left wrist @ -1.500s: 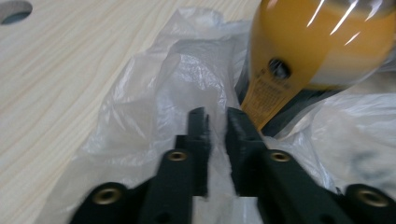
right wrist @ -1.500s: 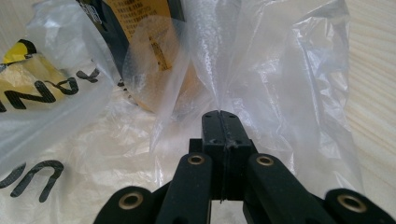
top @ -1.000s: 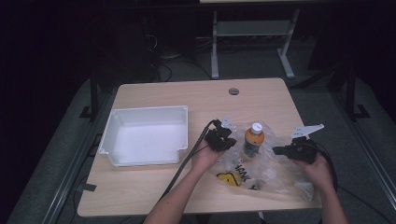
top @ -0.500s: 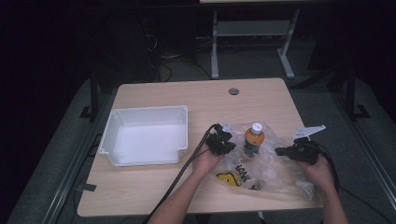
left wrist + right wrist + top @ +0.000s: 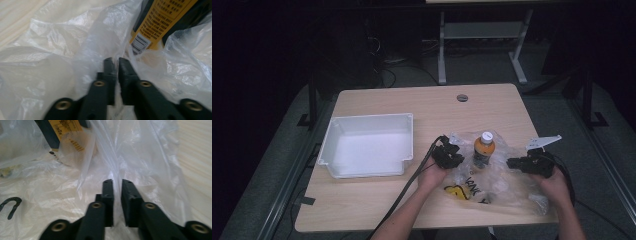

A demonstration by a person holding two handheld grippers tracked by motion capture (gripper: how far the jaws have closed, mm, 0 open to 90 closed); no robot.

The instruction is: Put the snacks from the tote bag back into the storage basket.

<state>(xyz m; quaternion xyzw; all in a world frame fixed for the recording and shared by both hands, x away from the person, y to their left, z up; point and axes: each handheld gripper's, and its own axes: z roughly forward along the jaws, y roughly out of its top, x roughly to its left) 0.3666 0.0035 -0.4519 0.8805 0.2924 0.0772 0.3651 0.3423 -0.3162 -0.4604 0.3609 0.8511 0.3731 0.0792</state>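
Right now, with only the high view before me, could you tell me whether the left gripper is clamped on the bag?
Observer: No. The left gripper shows a narrow gap; its jaws have just been opening, with a fold of the bag at the tips.
Operator: And the right gripper?
Observer: The right gripper shows a slim gap too; its jaws have just been opening, with bag film rising at the tips.
Operator: Is anything readable on the bottle?
Observer: The bottle has a yellow label with a barcode.
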